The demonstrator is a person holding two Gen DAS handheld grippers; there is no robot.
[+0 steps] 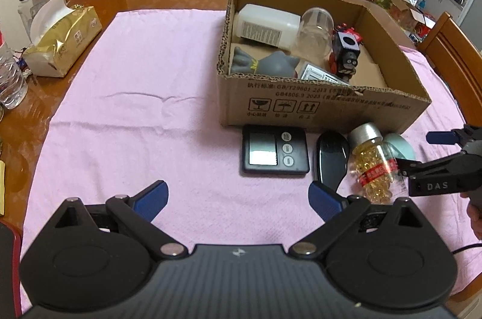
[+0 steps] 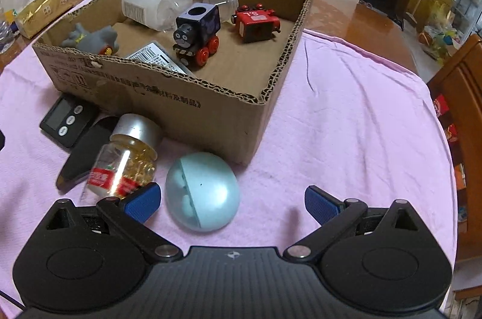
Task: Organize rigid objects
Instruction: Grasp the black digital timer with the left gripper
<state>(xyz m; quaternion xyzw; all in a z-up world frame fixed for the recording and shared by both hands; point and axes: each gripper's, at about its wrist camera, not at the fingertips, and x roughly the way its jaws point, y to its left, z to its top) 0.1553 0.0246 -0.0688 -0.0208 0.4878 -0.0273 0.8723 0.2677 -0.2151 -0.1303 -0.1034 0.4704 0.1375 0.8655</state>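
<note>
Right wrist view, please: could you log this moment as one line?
right gripper: open, over light-blue dome | left gripper: open, empty | cardboard box: partly filled | capsule bottle: outside

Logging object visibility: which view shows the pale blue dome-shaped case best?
The right wrist view: the pale blue dome-shaped case lies whole and close on the pink cloth. In the left wrist view only a sliver shows behind the capsule bottle.

Both the left gripper (image 1: 238, 198) and the right gripper (image 2: 232, 203) have matte black linkage arms, silver pivot pins, ribbed blue pads (image 2: 143, 201), and a small white logo.
</note>
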